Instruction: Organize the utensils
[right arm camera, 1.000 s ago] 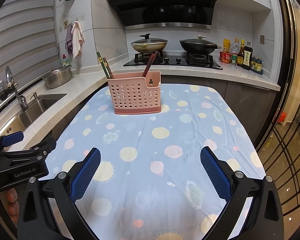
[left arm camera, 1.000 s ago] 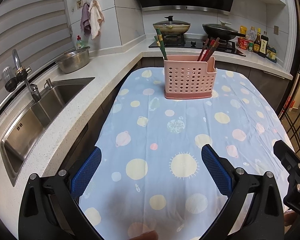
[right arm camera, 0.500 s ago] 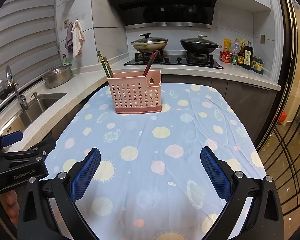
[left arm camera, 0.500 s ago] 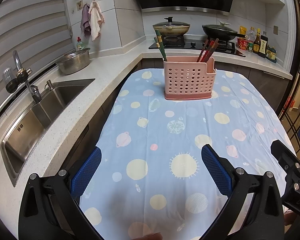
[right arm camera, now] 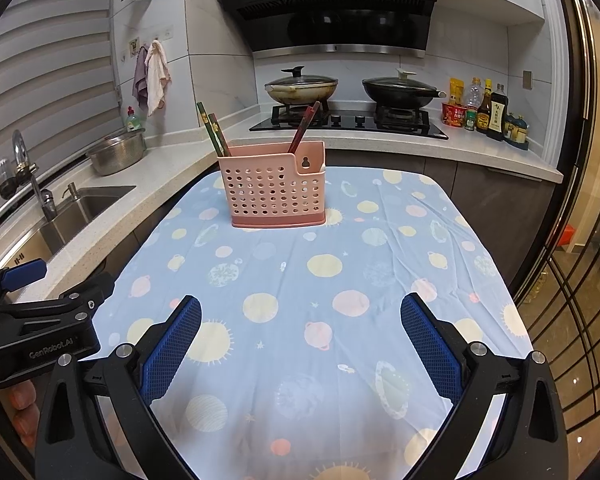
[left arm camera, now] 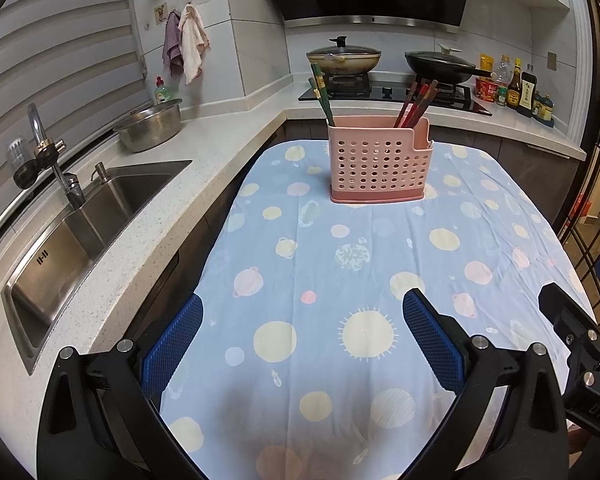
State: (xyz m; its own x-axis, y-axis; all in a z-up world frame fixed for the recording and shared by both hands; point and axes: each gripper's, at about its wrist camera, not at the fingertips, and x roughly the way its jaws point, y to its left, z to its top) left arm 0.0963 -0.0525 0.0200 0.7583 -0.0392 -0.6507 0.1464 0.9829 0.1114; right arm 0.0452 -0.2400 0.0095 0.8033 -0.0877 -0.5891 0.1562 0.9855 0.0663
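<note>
A kitchen counter (left arm camera: 140, 216) of pale speckled stone runs along the left and back, with a steel sink (left arm camera: 80, 232) set into it and a black hob (right arm camera: 348, 122) at the far end. In front stands a table under a light blue tablecloth (left arm camera: 340, 280) printed with planets and suns. Two lidded pans sit on the hob, a pale wok (right arm camera: 301, 87) on the left burner and a black wok (right arm camera: 400, 90) on the right. A steel colander bowl (left arm camera: 150, 124) rests on the counter beyond the sink, and a row of sauce bottles (right arm camera: 488, 110) stands to the right of the hob.

At the far end of the cloth, upright, is a pink perforated utensil holder (left arm camera: 378, 160). Green chopsticks (left arm camera: 322, 94) lean out of its left side and red chopsticks (left arm camera: 414, 102) out of its right; whether an inner wall divides the two sides cannot be told from here. The cloth between the holder and the grippers carries no loose utensils.

The left gripper (left arm camera: 302, 328) hangs above the near end of the cloth with its blue-padded fingers (left arm camera: 172, 344) spread wide and nothing between them. The right gripper (right arm camera: 300, 330) is just beside it, likewise released, its fingers (right arm camera: 432, 348) wide apart and empty. Each is well apart from the holder, and each shows at the edge of the other's view.
</note>
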